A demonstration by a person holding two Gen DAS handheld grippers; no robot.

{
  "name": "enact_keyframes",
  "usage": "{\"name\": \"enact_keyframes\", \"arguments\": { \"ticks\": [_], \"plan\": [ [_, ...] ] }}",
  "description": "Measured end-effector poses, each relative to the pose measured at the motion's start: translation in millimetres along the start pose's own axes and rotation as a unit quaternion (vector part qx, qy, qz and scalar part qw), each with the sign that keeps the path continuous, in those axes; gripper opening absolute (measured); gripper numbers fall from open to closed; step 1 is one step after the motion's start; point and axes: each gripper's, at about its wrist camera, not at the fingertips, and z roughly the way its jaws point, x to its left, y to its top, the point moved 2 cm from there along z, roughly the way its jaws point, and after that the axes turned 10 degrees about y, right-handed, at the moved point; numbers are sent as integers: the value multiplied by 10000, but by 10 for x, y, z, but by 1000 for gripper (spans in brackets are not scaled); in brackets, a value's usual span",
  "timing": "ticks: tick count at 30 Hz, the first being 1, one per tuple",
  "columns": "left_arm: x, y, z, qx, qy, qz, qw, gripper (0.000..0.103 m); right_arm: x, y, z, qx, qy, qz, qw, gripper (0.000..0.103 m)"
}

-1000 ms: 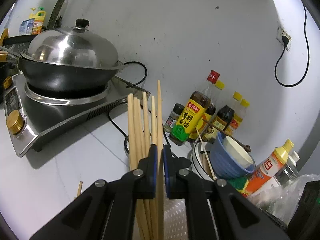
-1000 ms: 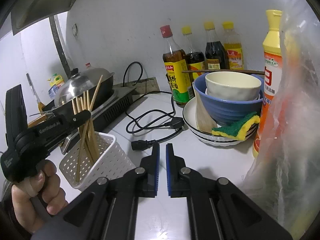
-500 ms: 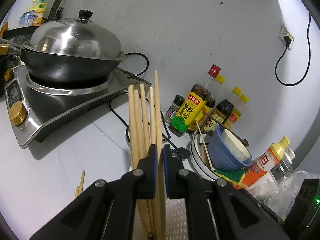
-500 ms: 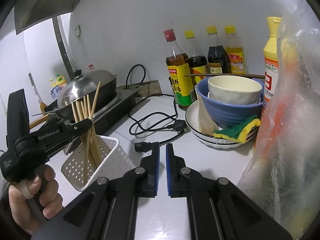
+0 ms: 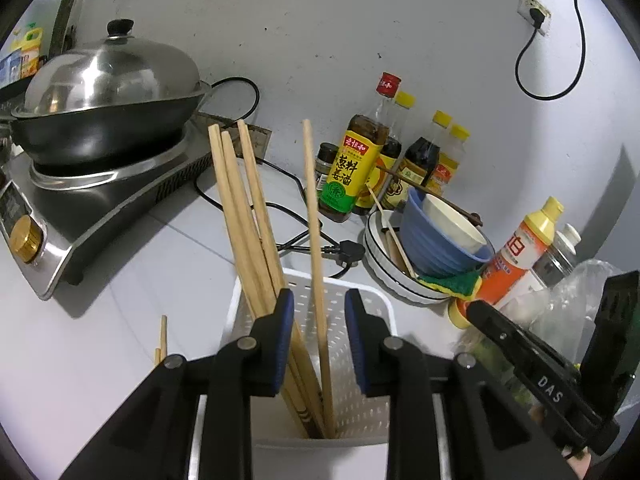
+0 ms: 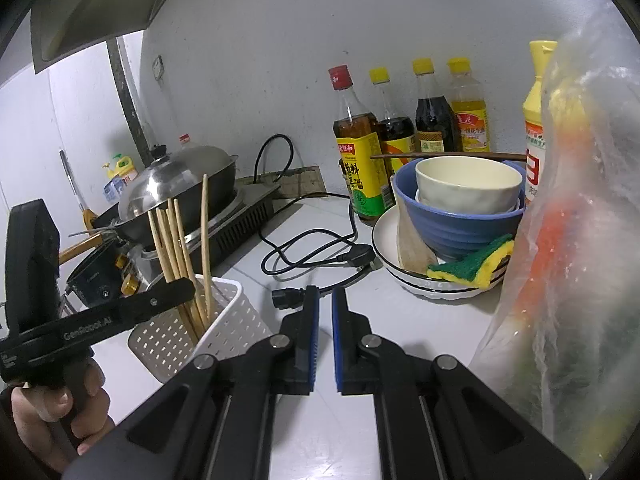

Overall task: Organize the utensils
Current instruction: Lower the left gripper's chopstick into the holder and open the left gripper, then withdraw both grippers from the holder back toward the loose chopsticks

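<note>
A white perforated basket [image 5: 376, 312] stands on the counter and holds several wooden chopsticks [image 5: 240, 216]. One chopstick [image 5: 314, 240] stands apart, upright between my left fingers. My left gripper [image 5: 319, 332] is open just above the basket and touches none of them. The basket [image 6: 224, 320] and chopsticks [image 6: 172, 240] also show at the left of the right wrist view. My right gripper [image 6: 325, 320] is shut and empty, low over the counter to the right of the basket. Loose chopsticks [image 5: 161, 340] lie on the counter left of the basket.
A lidded wok [image 5: 108, 92] sits on a cooker [image 5: 100, 200] at the back left. A black cable with plug [image 6: 320, 252] lies behind the basket. Sauce bottles [image 6: 356, 160] line the wall. Stacked bowls [image 6: 460, 208] with a sponge [image 6: 476, 268] stand right. A plastic bag [image 6: 568, 260] fills the right.
My left gripper has opened and let go of the chopstick, which now stands in the basket. The right gripper has stayed shut and barely moved.
</note>
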Motion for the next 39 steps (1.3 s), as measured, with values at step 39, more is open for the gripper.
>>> {"name": "enact_keyframes", "arguments": {
  "ticks": [39],
  "plan": [
    [1553,-370,-926,-404,-7,-457,9981,45,845,-383,44,643,-1072,-335,9916,41]
  ]
}}
